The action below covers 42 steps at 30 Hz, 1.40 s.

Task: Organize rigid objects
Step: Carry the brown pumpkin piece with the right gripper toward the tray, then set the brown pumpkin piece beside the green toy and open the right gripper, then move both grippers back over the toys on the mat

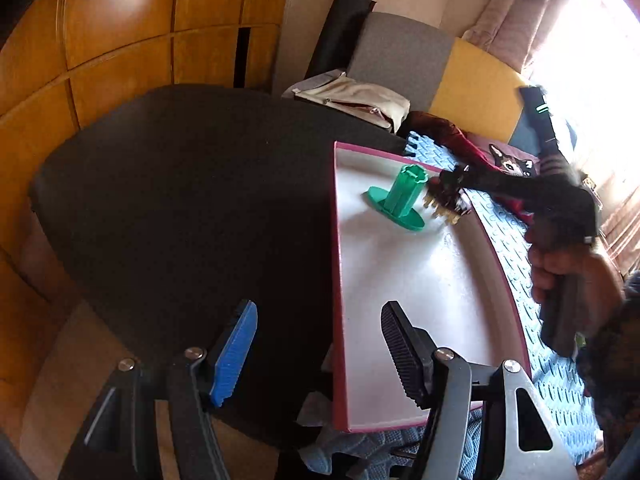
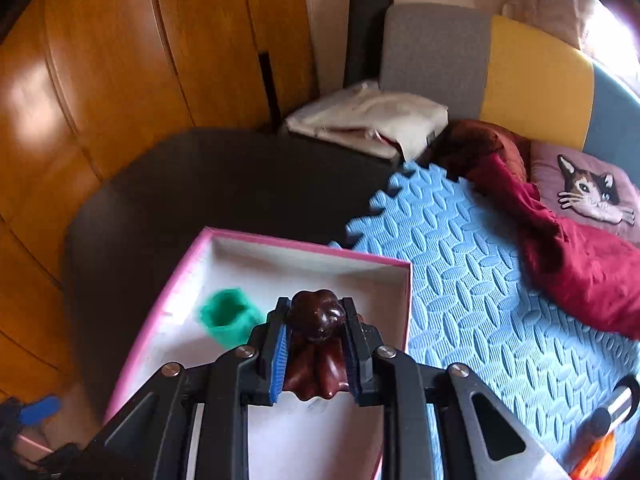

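The dark brown carved piece, glossy and lobed at the top with a fluted skirt below, is clamped between the jaws of the right gripper, its long axis running along the fingers, knob end forward. From the left wrist view its underside shows a row of pale bristle-like teeth, though motion blur keeps me from naming it more closely.

It hangs over the pink-rimmed white box, toward the far end. The green plastic spool stands upright on its flange on the box floor, at about ten o'clock from the held piece in the right wrist view, and just beside it, perhaps touching, in the left. I judge the set-down turns on that gap: free floor lies toward six o'clock, nearer the person.

The left gripper hangs released and empty, straddling the near left wall of the box, one finger over the black bench. The right hand is much the nearer to the drop spot.
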Each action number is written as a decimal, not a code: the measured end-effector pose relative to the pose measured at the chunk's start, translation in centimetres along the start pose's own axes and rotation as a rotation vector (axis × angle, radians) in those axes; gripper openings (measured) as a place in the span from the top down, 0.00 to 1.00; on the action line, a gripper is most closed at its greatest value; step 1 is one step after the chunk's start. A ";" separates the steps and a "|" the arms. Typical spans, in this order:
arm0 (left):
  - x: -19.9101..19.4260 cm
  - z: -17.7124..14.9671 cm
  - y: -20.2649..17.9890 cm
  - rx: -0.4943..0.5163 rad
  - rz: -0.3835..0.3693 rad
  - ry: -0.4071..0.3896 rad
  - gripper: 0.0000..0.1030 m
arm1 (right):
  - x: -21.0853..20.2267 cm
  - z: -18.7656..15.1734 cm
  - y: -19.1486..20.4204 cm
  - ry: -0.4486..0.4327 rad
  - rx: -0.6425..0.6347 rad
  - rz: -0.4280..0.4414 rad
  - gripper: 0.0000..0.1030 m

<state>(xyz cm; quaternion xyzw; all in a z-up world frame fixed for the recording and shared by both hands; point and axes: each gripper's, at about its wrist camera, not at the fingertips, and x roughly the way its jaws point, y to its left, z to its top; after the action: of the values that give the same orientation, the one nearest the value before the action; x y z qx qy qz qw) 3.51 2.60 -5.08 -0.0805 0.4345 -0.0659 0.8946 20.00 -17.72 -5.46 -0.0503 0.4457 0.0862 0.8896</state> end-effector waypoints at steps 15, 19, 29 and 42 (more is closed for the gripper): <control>-0.1 0.0 -0.1 0.002 0.010 -0.004 0.36 | -4.7 -0.9 -1.9 -0.096 0.116 0.051 0.59; -0.8 0.0 -0.6 0.013 0.008 -0.022 0.35 | -6.5 -2.2 -1.9 -0.118 0.119 0.034 0.59; -2.2 -0.5 -2.0 0.058 0.000 -0.046 0.33 | -11.0 -6.6 -2.6 -0.152 0.134 0.004 0.59; -2.6 -0.9 -3.6 0.101 -0.025 -0.037 0.31 | -16.5 -13.2 -7.6 -0.162 0.258 -0.059 0.59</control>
<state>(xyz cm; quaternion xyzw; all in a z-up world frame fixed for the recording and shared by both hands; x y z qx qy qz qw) 1.03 -0.54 -2.87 -0.0419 0.4130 -0.0974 0.9045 1.44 -29.20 -0.05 0.0583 0.3784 0.0059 0.9238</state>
